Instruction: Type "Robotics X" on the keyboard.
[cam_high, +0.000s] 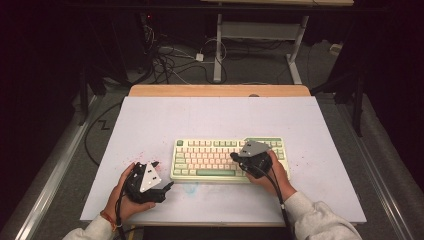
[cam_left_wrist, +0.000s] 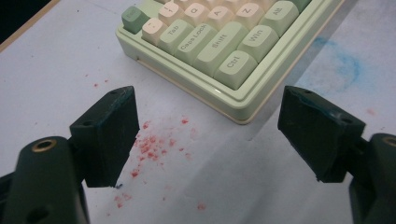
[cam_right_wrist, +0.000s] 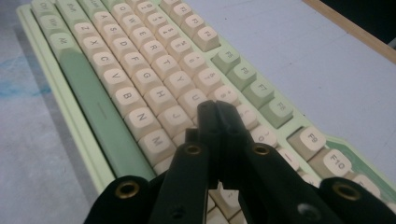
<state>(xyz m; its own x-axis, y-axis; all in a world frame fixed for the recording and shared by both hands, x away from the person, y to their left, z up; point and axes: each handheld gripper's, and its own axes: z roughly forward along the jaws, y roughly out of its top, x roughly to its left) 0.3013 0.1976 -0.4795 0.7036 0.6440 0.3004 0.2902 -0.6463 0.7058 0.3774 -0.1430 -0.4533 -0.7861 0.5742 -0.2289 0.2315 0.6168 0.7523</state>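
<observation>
On the white mat (cam_high: 150, 120), green keyboard (cam_high: 210, 160), right hand-held gripper (cam_right_wrist: 217, 108) pinched together over keys, left hand-held gripper (cam_left_wrist: 208, 135) spread apart beside red specks (cam_left_wrist: 152, 147).

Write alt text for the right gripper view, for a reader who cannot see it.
The right gripper, its two black jaws shut together with nothing between them, points along a pale green keyboard with cream letter keys, its tips over the keys near K and L. The keyboard lies on a white table with a wooden far edge.
</observation>
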